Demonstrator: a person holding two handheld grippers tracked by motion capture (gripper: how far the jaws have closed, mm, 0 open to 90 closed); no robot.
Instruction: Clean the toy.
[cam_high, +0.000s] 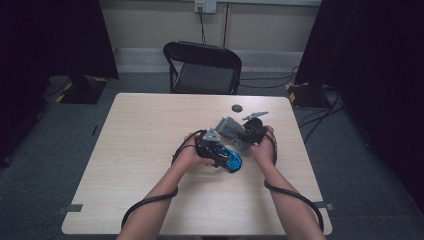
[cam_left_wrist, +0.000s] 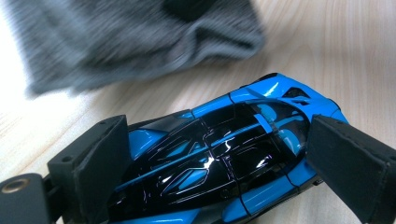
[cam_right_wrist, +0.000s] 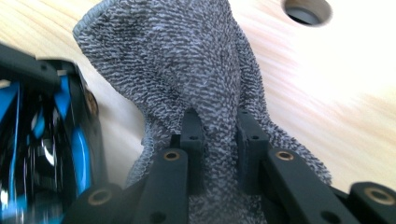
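At the frame's centre in the high view, the left claw (cam_high: 220, 152) pinches a glossy blue-and-black toy car (cam_left_wrist: 219, 158) on the pale wooden desk (cam_high: 150, 130); just right, the right claw (cam_right_wrist: 219, 140) is pressed together on a grey knitted cloth (cam_right_wrist: 187, 70).

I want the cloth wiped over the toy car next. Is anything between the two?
Nothing visible. The grey cloth, pinched in the right hand-held gripper, hangs right beside the blue toy car held in the left hand-held gripper, with only bare table between them.
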